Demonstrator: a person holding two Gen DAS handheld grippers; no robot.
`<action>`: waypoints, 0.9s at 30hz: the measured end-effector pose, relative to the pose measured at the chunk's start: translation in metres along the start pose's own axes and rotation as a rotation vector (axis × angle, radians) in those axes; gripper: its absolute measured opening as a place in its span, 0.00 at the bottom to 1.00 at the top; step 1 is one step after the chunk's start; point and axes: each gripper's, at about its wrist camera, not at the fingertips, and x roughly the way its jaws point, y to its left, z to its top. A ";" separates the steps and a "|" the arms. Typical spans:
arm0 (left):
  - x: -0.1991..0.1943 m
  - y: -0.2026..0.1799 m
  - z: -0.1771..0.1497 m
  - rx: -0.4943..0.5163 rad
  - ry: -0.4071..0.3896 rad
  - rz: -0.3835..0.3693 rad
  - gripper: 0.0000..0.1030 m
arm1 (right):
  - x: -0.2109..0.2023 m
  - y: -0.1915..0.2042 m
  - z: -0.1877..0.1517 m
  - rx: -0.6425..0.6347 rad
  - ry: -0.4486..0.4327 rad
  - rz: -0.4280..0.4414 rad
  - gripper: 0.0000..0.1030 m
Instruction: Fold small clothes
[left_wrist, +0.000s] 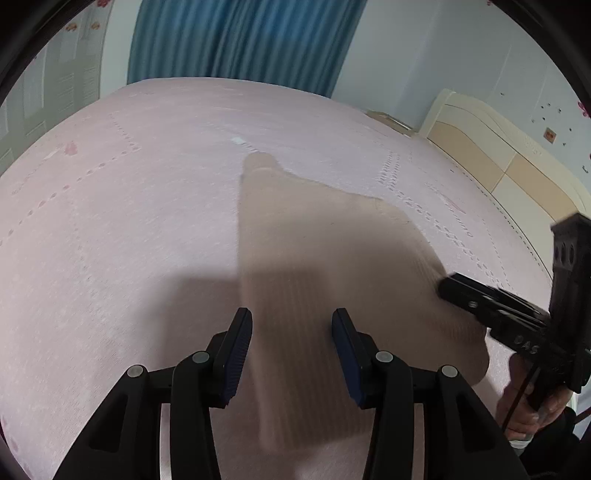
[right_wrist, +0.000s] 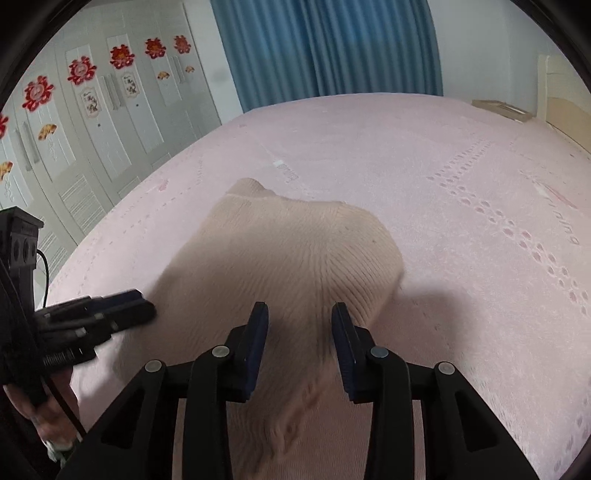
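Here, my left hand-held gripper (left_wrist: 291, 354) has the beige knit garment (left_wrist: 325, 258) directly under and ahead of it: the ribbed cloth runs between the two fingers, which stand apart with bare gaps on either side and do not press it. From my right hand-held gripper (right_wrist: 299, 349) the same garment (right_wrist: 295, 254) spreads forward from between the fingers, and these also stand apart, with no pinch on the knit that I can make out. In the left wrist view the right tool comes in from the right edge, its tip at the garment's right border; whether it touches there I cannot tell. In the right wrist view the left tool sits at the left, its tip at the garment's left edge.

The garment lies on the pink bed (left_wrist: 110, 221), near the side closest to me. It is a pale beige, fine-ribbed knit, narrowing toward a small collar-like end farthest from me. It looks flat but blurred in the left view; the right view shows a soft hump and some wrinkles close to the fingers.

I count one garment, two hand-held grippers, one bed, and one blue curtain (right_wrist: 325, 48) behind it.
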 end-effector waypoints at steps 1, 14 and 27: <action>-0.002 0.004 -0.003 -0.008 -0.002 -0.003 0.45 | -0.005 -0.004 -0.004 0.028 0.001 0.004 0.35; 0.004 -0.006 -0.002 -0.036 0.021 -0.031 0.50 | -0.013 0.001 -0.013 0.058 -0.044 0.016 0.12; 0.008 -0.016 -0.005 -0.011 0.038 0.015 0.50 | -0.023 0.013 0.000 0.016 -0.049 -0.139 0.29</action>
